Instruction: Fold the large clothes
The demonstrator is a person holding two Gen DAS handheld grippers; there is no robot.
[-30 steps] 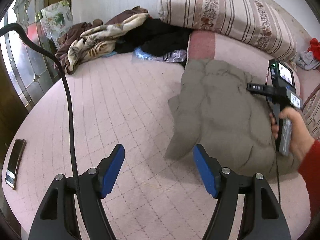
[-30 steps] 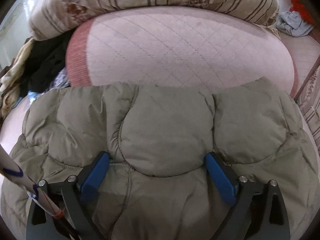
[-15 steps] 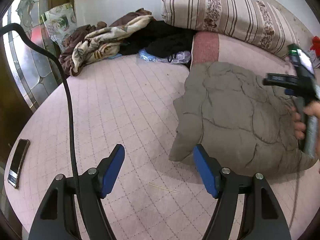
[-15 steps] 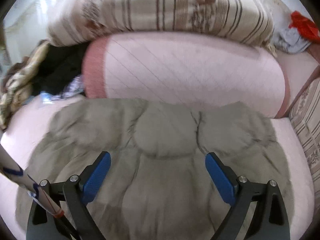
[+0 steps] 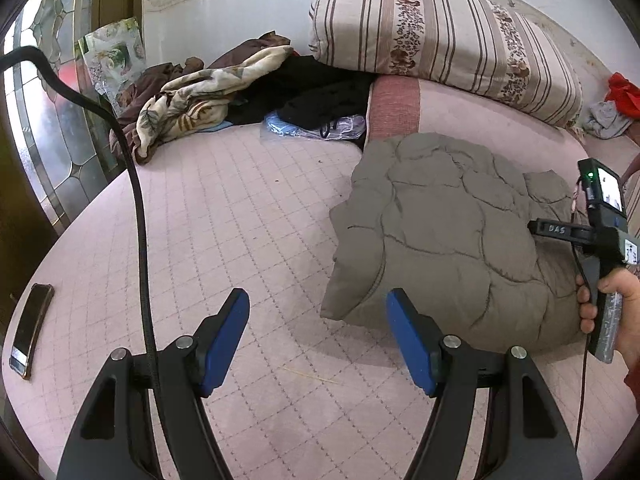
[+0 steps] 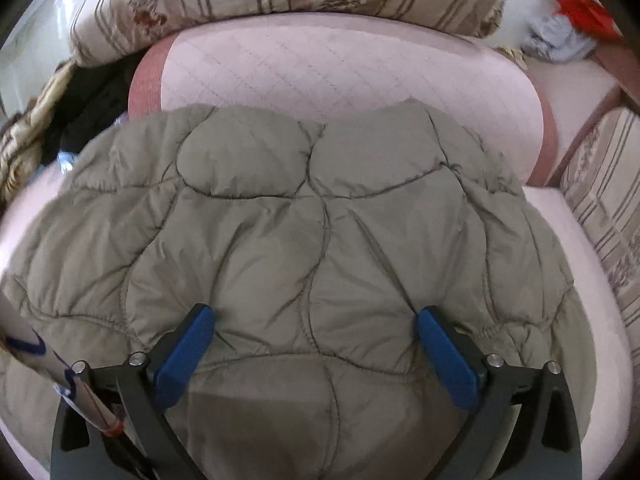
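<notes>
A grey-green quilted puffer jacket (image 5: 448,232) lies folded into a thick bundle on the right side of the pink quilted bed (image 5: 240,216). My left gripper (image 5: 317,296) hovers open over bare bedding just left of the jacket's near corner, with nothing between its blue pads (image 5: 224,336). A hand (image 5: 624,300) holds the right gripper's handle at the jacket's right edge. In the right wrist view my right gripper (image 6: 315,314) stands wide open low over the jacket (image 6: 320,216). Its blue fingertips (image 6: 200,320) are at the puffy fabric, which bulges between them ungripped.
A striped bolster (image 5: 440,36) lies on a pink rolled quilt (image 6: 340,68) behind the jacket. Loose clothes and a blanket (image 5: 192,100) are piled at the back left. A phone (image 5: 30,330) lies near the bed's left edge. A black cable (image 5: 136,184) crosses the left view.
The right gripper pulled back from the jacket and came down on it again nearer its front edge, so more of the jacket shows. The left gripper stayed in place and open.
</notes>
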